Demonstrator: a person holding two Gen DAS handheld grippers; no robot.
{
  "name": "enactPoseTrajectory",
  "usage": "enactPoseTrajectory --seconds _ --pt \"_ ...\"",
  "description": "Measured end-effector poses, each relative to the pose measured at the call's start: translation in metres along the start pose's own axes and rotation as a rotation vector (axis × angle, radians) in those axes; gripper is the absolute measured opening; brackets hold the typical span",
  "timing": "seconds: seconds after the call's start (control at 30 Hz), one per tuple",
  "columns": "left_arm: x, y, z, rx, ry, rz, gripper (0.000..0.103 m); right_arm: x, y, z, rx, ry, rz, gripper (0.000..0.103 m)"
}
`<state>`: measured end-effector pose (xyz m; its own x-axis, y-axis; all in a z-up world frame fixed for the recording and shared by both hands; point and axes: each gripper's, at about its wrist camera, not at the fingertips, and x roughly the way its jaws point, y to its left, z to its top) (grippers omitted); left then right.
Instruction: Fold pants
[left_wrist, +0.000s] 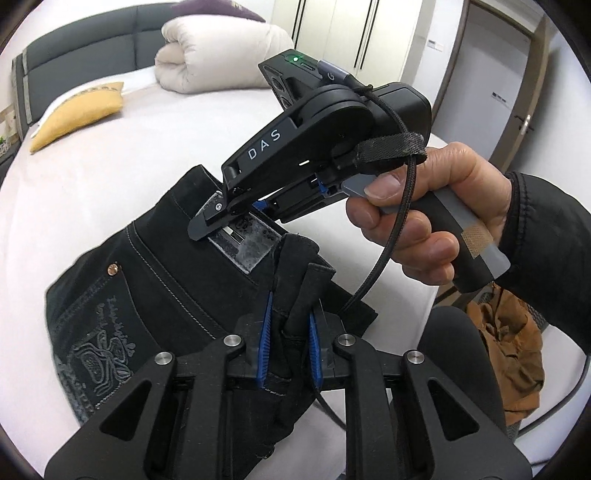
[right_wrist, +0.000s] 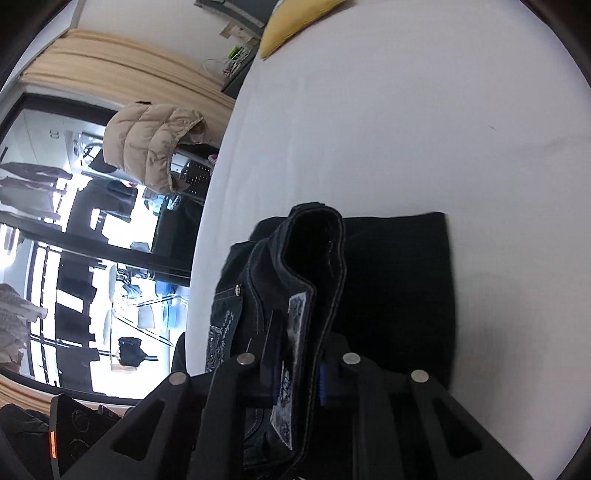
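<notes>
both tongs clamped on pants (left_wrist: 155, 295)

"DAS" in white letters on right gripper (left_wrist: 218, 216) body, above the pants (left_wrist: 155, 273). Pocket embroidery script and waistband label unreadable.

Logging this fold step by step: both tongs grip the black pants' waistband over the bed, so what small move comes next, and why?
Probably lower both together. The left tongs and right tongs pinch the pants waistband, raised above the folded legs on the bed.
</notes>
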<state>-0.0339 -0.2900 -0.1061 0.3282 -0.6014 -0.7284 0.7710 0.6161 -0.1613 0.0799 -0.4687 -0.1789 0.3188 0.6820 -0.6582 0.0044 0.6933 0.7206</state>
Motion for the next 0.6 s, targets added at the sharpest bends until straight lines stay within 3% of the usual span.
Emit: enactPoseTrajectory --seconds 0.17,0.5,0.6 --pt "0.030 -0.003 0.012 -0.015 0.030 -0.003 0.016 0.001 -0.022 0.002 0.017 0.005 -0.001 0.016" --pt "0.053 -0.005 0.010 0.011 0.079 0.000 0.016 0.001 -0.052 -0.013 0.035 -0.009 0.011 0.016" --pt "0.064 -0.008 0.006 0.013 0.095 -0.003 0.019 0.008 -0.072 -0.019 0.078 -0.021 0.091 0.014"
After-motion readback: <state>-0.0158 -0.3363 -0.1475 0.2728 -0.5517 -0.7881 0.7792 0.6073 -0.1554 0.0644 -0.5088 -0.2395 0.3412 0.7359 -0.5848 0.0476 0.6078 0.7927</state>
